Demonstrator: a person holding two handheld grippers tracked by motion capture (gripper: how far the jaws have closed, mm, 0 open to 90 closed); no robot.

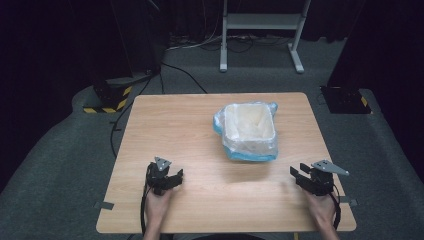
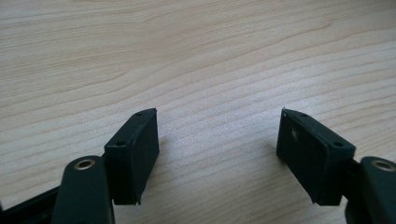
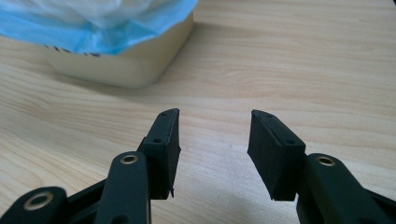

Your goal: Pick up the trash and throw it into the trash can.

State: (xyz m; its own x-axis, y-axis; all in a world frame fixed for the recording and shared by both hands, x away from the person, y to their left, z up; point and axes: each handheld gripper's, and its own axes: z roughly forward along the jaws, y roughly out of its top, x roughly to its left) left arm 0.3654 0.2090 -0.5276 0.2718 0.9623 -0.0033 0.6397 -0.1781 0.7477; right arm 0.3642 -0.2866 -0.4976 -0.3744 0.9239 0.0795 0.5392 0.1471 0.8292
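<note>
A small cream bin [image 1: 250, 131] lined with a blue-edged plastic bag [image 1: 270, 108] stands on the wooden table [image 1: 175, 130], right of centre. In the right gripper view the bin [image 3: 126, 70] sits at upper left, its bag [image 3: 102, 23] folded over the rim. My left gripper [image 1: 170, 178] rests low near the front left edge, open, with bare wood between its jaws [image 2: 217, 140]. At the front right my right gripper [image 1: 299, 175] is open too, nothing held [image 3: 214, 140], pointing toward the bin's near side.
Dark floor surrounds the table. A white stand frame [image 1: 260, 30] and cables [image 1: 185, 72] lie beyond the far edge. Black equipment bases with yellow-black tape [image 1: 107, 97] stand at the left and at the right [image 1: 345, 97]. Tape tabs [image 1: 104, 205] mark the front corners.
</note>
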